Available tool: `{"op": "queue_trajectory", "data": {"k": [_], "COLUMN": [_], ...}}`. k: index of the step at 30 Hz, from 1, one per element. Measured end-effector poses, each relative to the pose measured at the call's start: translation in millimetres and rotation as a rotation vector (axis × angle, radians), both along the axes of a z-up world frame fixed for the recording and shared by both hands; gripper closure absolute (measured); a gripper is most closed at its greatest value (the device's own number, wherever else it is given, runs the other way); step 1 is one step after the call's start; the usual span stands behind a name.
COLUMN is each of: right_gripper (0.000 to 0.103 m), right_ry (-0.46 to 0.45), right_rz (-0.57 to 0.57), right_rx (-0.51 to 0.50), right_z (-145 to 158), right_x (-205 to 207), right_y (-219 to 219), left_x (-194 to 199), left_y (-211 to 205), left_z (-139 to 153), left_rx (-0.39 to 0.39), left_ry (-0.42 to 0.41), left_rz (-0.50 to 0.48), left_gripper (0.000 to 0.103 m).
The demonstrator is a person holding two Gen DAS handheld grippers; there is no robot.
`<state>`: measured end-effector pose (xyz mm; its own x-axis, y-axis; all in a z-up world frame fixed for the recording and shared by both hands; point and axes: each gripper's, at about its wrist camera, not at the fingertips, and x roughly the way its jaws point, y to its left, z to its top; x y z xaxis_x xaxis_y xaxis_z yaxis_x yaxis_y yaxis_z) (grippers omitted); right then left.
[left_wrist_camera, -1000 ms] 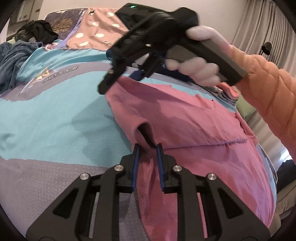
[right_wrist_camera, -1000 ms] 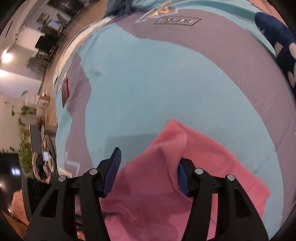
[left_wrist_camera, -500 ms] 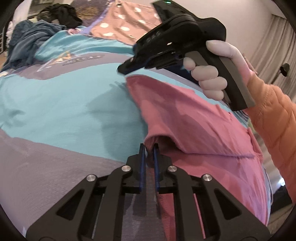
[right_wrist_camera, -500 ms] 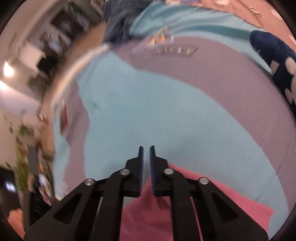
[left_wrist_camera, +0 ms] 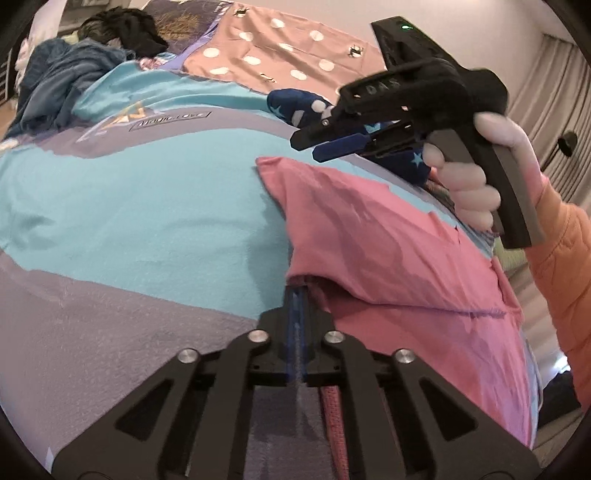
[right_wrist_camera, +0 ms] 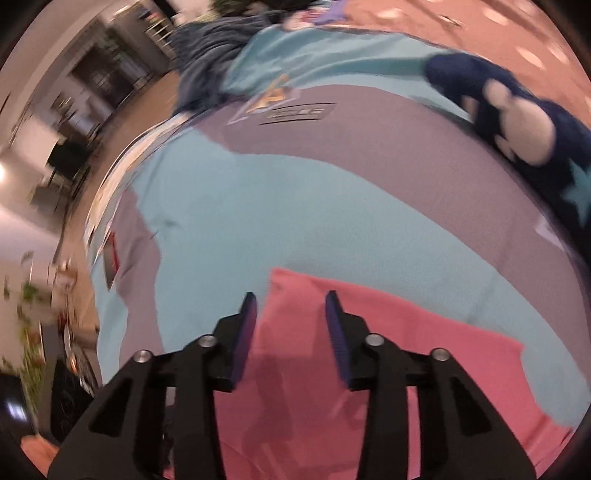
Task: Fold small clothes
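A pink garment (left_wrist_camera: 388,240) lies on the bed with its upper layer folded over, its far corner pointing away. My left gripper (left_wrist_camera: 297,291) sits low at the near edge of that fold. Its jaws are nearly together on the pink fabric and are starting to open. My right gripper (left_wrist_camera: 306,149), held by a hand (left_wrist_camera: 469,184) in an orange sleeve, hovers above the far corner. In the right wrist view the right gripper (right_wrist_camera: 291,299) is opening over the pink garment (right_wrist_camera: 369,369), with nothing between its pads.
The turquoise and grey bed cover (left_wrist_camera: 147,221) stretches to the left. A navy star-patterned item (left_wrist_camera: 295,107) lies just beyond the garment. A pile of dark blue clothes (left_wrist_camera: 62,85) and a black cloth (left_wrist_camera: 125,33) sit at the far left, a dotted pink blanket (left_wrist_camera: 280,55) behind.
The right gripper shut at the garment's far corner, then lifted clear and opened. The left gripper narrowed onto the fold's near edge. The folded layer now lies flatter.
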<state>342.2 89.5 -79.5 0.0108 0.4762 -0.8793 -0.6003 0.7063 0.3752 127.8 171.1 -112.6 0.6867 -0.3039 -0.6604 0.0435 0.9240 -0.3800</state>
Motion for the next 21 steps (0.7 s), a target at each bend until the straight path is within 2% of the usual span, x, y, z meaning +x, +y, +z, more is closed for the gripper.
{"op": "queue_trajectory", "data": {"k": [1, 2, 4, 6, 7, 8, 10, 12, 15, 19, 21], "right_gripper": [0.061, 0.059, 0.053, 0.057, 0.085, 0.097, 0.098, 0.098, 0.094, 0.092, 0.087], "right_ry": [0.02, 0.023, 0.018, 0.024, -0.002, -0.067, -0.138, -0.177, -0.173, -0.25, -0.275], "right_rz": [-0.013, -0.013, -0.005, 0.008, 0.022, 0.05, 0.045, -0.049, -0.165, -0.263, -0.324], "right_rx": [-0.001, -0.012, -0.043, -0.067, -0.069, -0.063, -0.052, -0.004, 0.052, 0.098, 0.16], "right_z": [-2, -5, -11, -21, -23, -23, -26, -32, -31, -4, 10], "right_x": [4, 5, 5, 0, -4, -12, -22, -25, -26, -56, -84], "right_y": [-2, 0, 4, 15, 21, 30, 41, 43, 29, -30, -90], "left_x": [0, 0, 2, 5, 7, 7, 6, 4, 4, 6, 5], "left_y": [-2, -2, -5, -5, -2, 1, 3, -3, -4, 4, 4], "left_z": [0, 0, -2, -5, -6, -8, -8, -6, -5, -7, -7], "left_rx": [-0.006, -0.014, -0.014, -0.009, -0.007, -0.025, -0.029, 0.018, 0.024, -0.023, -0.03], "left_ry": [-0.006, -0.008, 0.005, 0.02, 0.025, 0.036, 0.039, 0.033, 0.037, 0.047, 0.047], "left_rz": [-0.012, -0.021, -0.023, -0.006, 0.01, 0.017, 0.043, 0.054, 0.055, 0.052, 0.051], "left_gripper": [0.068, 0.059, 0.06, 0.067, 0.099, 0.099, 0.099, 0.099, 0.099, 0.096, 0.096]}}
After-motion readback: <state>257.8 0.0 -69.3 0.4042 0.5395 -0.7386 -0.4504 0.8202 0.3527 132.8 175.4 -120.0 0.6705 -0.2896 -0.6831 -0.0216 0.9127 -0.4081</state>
